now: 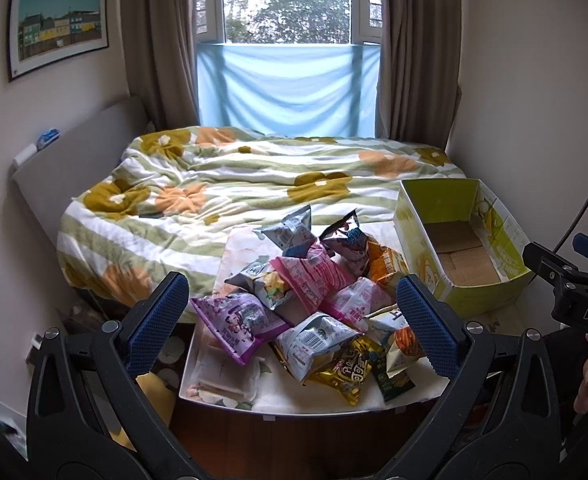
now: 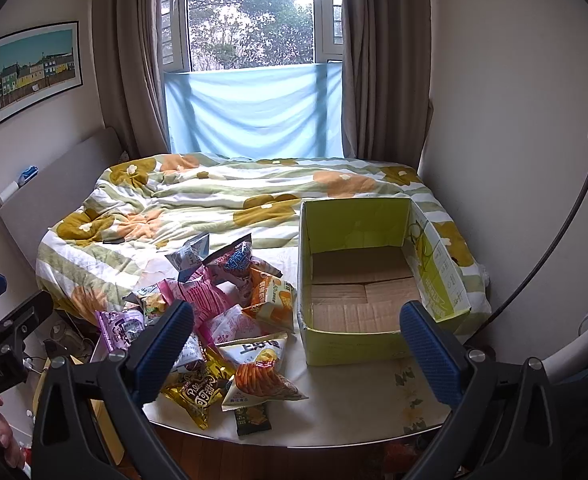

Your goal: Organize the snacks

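Landmark: the open green-and-yellow cardboard box (image 2: 378, 280) standing at the foot of the bed with the floral green-striped quilt (image 2: 214, 204). Its brown corrugated floor is bare.

The heap of crinkled foil snack packets (image 2: 222, 312) lies just left of the box, on the same white sheet. The orange packet (image 2: 272, 300) is nearest the box wall; the gold packet (image 2: 198, 394) and the purple packet (image 1: 238, 320) lie farther left.

The left hand-held gripper (image 1: 294, 320) is spread wide above the heap, holding nothing. The right hand-held gripper (image 2: 294, 354) is spread wide before the box's near-left corner, holding nothing.
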### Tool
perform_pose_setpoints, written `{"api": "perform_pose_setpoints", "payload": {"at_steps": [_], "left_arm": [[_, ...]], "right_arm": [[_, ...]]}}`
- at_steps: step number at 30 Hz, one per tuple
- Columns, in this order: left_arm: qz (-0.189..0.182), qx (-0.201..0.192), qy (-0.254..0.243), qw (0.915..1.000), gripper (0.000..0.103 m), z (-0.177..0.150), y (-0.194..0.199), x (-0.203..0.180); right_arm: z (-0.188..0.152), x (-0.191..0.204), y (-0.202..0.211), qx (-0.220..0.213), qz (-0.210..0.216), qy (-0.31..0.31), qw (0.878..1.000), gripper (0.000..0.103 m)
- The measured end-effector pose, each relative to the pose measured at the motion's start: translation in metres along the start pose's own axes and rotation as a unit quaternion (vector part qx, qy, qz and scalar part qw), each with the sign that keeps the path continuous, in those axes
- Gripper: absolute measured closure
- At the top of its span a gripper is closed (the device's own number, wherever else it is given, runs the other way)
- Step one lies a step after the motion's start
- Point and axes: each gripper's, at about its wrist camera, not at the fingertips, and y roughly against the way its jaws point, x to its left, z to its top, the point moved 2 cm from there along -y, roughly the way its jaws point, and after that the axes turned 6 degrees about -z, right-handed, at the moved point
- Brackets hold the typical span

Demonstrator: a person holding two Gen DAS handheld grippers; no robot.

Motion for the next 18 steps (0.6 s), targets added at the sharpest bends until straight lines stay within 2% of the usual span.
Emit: {"api": "perform_pose_setpoints", "payload": {"at_steps": [11, 15, 18], "left_arm": [[-0.004, 0.027, 0.019, 0.9995, 0.001, 0.0, -0.009, -0.004], [0.001, 0.039, 0.006, 0.9992, 0.001, -0.009, -0.02, -0.007], [-0.009, 0.063, -0.012, 0.9979, 0.001, -0.02, -0.036, -0.008]], "right_arm": [[-0.004, 0.002, -0.01, 0.024, 0.014, 0.004, 1.0, 0.0], [-0.015, -0.004, -0.026, 0.048, 0.034, 0.008, 0.998, 0.0], [-0.025, -0.009, -0.039, 0.064, 0.046, 0.016, 0.997, 0.0]]}}
